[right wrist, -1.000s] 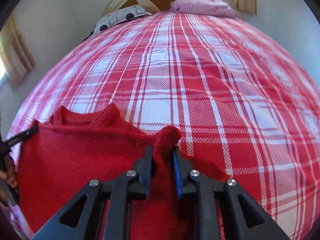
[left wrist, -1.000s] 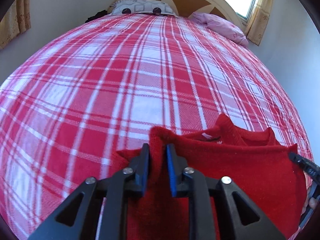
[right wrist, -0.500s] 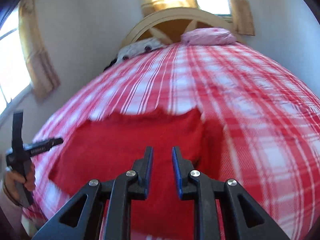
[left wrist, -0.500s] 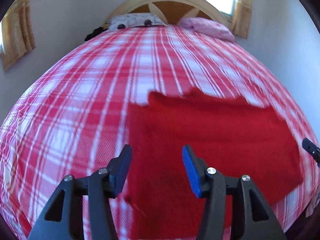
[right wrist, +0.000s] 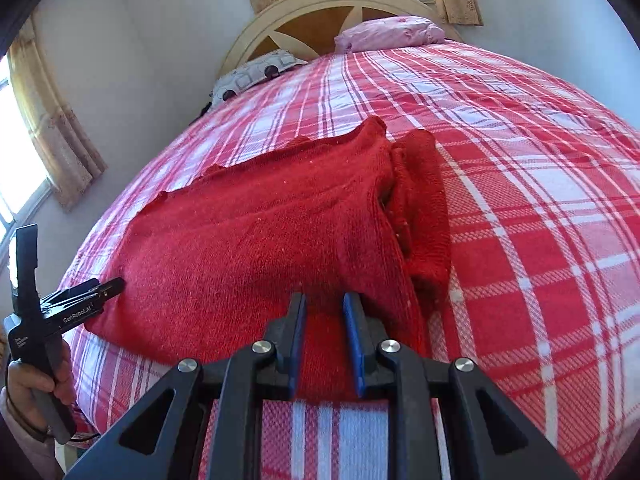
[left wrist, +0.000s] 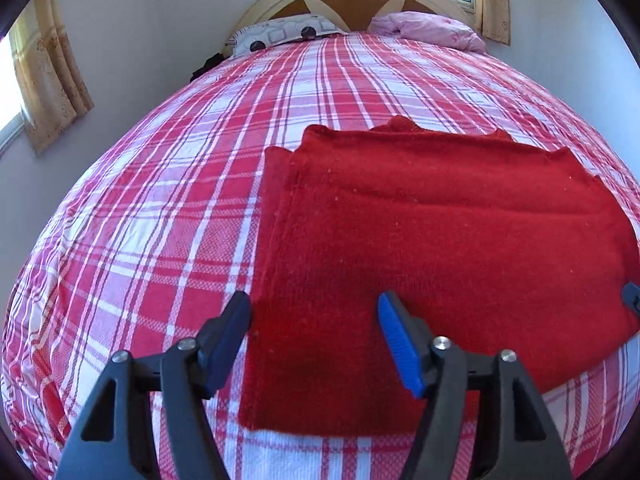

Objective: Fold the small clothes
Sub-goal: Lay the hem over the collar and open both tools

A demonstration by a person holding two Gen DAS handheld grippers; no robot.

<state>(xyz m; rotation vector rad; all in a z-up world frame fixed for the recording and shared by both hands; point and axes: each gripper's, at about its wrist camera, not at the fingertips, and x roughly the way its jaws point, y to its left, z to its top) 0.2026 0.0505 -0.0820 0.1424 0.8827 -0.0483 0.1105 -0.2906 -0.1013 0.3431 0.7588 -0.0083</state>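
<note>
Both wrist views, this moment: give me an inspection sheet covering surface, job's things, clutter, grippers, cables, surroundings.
Surface: bed with a red plaid cover.
Job's things: red sweater lying folded and flat near the bed's foot, a sleeve showing along its right edge.
Clutter: patterned pillow and pink pillow at the headboard.
Grippers: left gripper jaws opening, nothing between them; right gripper narrowly parted, gripping nothing.
Cables: nothing seen.
Surroundings: arched headboard, curtained windows, pale walls.

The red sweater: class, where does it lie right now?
The red sweater lies folded flat on the plaid bedspread at the bed's near end, just ahead of both claws, far from the pillows at the headboard.
</note>
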